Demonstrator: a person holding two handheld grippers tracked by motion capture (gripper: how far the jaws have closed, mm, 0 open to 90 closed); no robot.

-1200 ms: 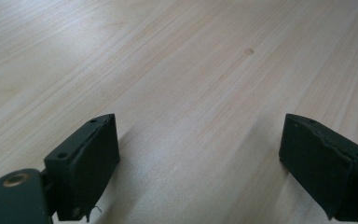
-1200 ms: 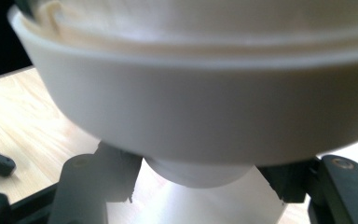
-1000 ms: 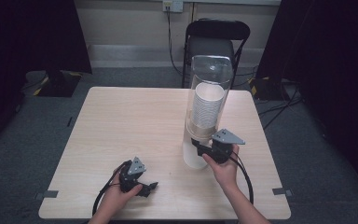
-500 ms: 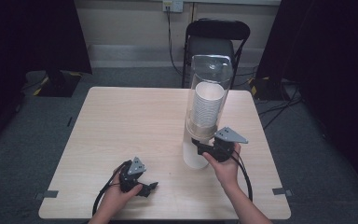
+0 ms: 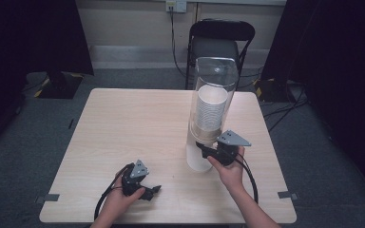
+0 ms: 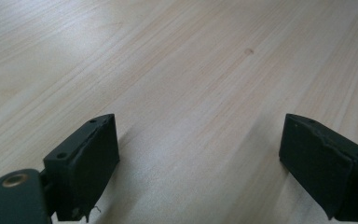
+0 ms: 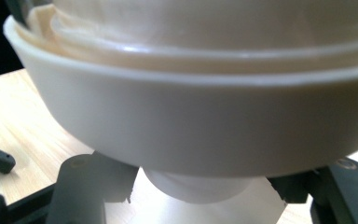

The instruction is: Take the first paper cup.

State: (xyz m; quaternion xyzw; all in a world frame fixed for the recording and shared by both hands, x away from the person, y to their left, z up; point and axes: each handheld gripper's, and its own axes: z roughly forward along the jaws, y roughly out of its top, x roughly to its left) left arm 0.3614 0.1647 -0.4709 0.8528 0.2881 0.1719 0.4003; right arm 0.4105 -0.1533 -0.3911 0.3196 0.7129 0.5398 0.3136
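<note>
One clear cylindrical dispenser [image 5: 214, 95] holds a white cup stack [image 5: 210, 114] on the pale wood-grain desk [image 5: 123, 128]. Right gripper [image 5: 203, 148] clasps the bottom cup [image 7: 205, 191]; left gripper [image 5: 153, 191] gapes wide, holding nothing.

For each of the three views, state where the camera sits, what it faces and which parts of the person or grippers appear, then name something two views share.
High view: above the person's side, facing forward and down on the table; both forearms, left gripper, right gripper.
Left gripper view: on the left gripper, facing bare tabletop between wide-apart jaws.
Right gripper view: on the right gripper, close under the cup dispenser.
Shared: high and right gripper views both show the cup dispenser.
</note>
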